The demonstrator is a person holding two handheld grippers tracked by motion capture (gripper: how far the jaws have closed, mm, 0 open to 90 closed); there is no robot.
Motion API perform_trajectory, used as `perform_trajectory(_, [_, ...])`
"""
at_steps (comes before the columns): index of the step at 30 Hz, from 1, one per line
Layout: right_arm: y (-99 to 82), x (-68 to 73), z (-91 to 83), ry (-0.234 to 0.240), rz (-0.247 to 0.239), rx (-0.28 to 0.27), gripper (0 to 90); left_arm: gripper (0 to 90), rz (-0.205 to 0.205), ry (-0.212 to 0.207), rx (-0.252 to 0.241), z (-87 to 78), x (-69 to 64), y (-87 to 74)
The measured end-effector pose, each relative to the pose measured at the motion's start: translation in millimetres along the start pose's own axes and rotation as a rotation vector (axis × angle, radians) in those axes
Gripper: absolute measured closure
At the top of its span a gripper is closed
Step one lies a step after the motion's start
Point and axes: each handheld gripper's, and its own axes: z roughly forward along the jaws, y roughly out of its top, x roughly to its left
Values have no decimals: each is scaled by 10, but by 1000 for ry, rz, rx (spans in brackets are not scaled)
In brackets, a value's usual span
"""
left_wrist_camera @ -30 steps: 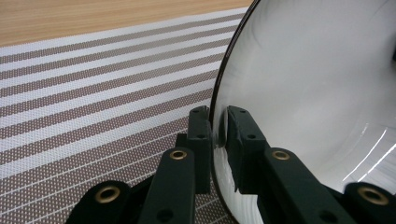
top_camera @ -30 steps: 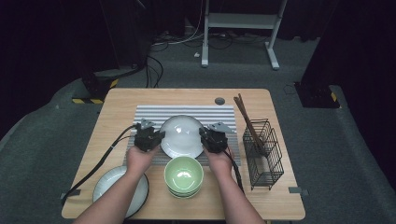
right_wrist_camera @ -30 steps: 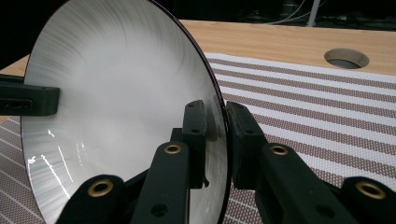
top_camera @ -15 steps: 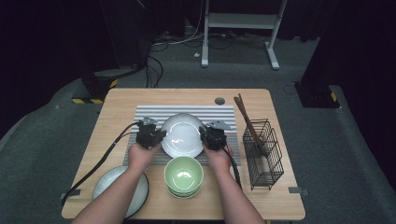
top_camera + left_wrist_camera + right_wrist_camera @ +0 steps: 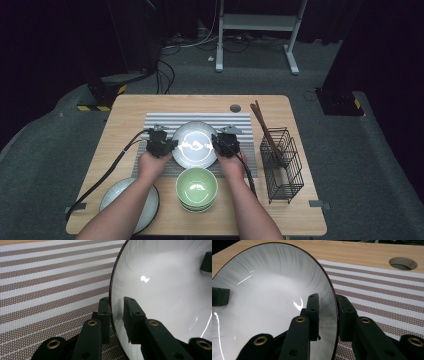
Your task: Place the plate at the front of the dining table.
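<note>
Wooden table (image 5: 150,107): chopsticks (image 5: 265,132) in rack (image 5: 282,167)

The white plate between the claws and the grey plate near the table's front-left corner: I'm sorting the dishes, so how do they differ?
The white plate lies on the striped mat; the grey plate sits on bare wood at the table edge. The white plate has the left claw and right claw astride its rim; the grey plate is untouched, partly hidden by a forearm. Both are round, shallow and empty.
</note>
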Motion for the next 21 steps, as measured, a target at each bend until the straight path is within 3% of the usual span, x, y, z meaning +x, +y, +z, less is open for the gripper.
perform_trajectory(13, [2, -21, 119, -20, 8, 21, 735, 752, -28, 1, 28, 101, 60, 22])
perform_trajectory(14, [3, -19, 124, -22, 7, 22, 736, 751, -33, -16, 27, 112, 61, 24])
perform_trajectory(15, [5, -20, 130, -23, 3, 22, 736, 750, -19, -15, 39, 112, 77, 26])
perform_trajectory(16, [6, -17, 135, -24, 4, 25, 735, 749, -42, -2, 28, 130, 70, 26])
perform_trajectory(21, [18, -26, 179, -24, 6, 39, 738, 744, -55, 2, 43, 164, 94, 25])
